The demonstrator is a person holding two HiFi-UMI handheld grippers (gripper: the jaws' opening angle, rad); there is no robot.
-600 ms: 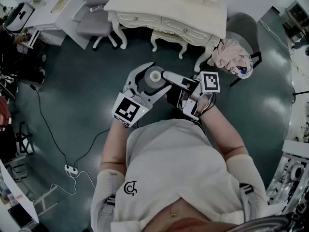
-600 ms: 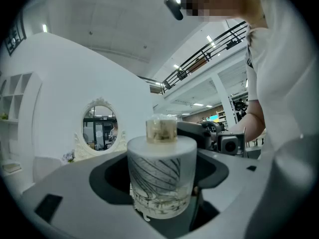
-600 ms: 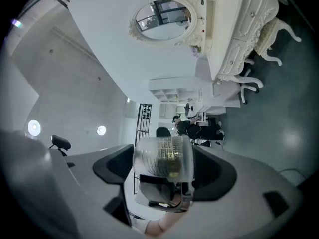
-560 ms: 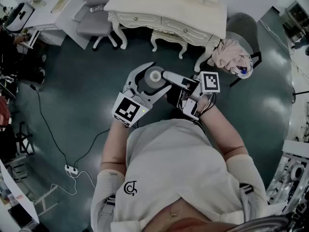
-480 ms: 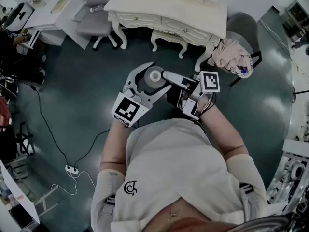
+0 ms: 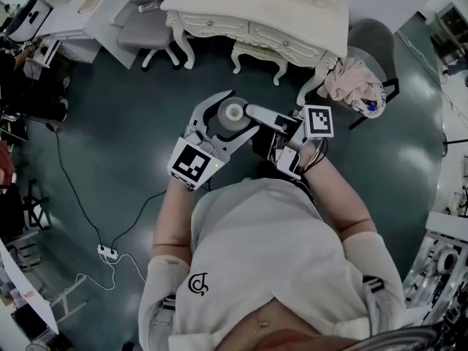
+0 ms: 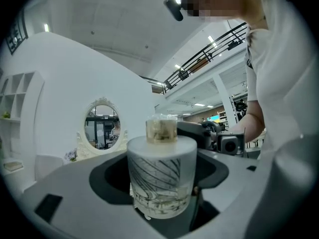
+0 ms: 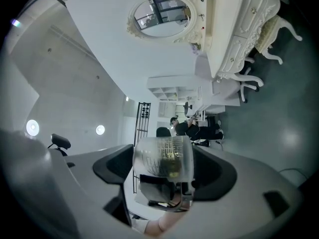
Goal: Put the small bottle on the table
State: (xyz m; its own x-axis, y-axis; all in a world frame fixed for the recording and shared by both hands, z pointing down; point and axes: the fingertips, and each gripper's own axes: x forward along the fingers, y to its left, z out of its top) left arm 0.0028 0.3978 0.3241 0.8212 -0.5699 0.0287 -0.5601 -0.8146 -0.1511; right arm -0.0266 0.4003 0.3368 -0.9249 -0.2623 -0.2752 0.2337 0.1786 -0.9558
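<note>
Left gripper (image 6: 238, 114) is clamped on the small bottle (image 7: 160, 176), upright with its cap up, jaws spread wide on its frosted body. Right gripper (image 8: 164, 159) is rolled on its side with jaws wide. The bottle sits between them, but I can't see the pads pressing on it. Bottle is in the air over the dark floor (image 6: 110, 123), just in front of my chest and well apart from the white dressing table (image 6: 256, 9).

Left forearm (image 6: 172, 210) and right forearm (image 6: 340, 196) angle inward; left gripper (image 6: 238, 112) clamps the small bottle (image 6: 232, 113), right gripper (image 6: 256, 115) jaws spread around it.
</note>
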